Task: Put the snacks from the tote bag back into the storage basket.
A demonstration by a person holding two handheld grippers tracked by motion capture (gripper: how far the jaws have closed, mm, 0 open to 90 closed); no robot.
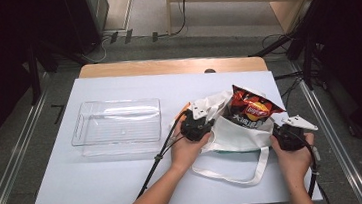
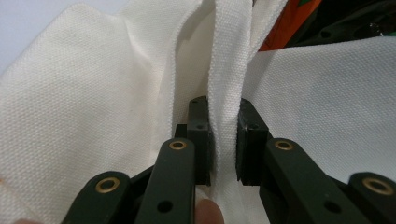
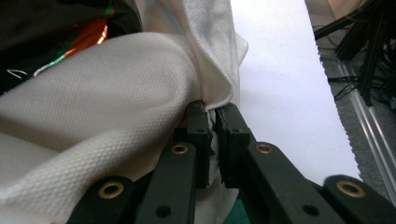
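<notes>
A white canvas tote bag (image 1: 240,135) lies at the middle right of the table, its mouth open. A red and black chip bag (image 1: 252,106) sticks up out of it. My left gripper (image 1: 195,126) holds the bag's left rim; in the left gripper view its jaws pinch a fold of the canvas (image 2: 224,116). My right gripper (image 1: 285,133) grips the right rim; in the right gripper view its jaws are closed on the canvas edge (image 3: 215,105). One long strap (image 1: 256,172) trails toward the table's front edge.
A clear plastic tray (image 1: 117,124) stands empty to the left of the bag. The white table surface (image 1: 101,185) has bare room at front left. Cables and black stands line the floor beyond both table sides.
</notes>
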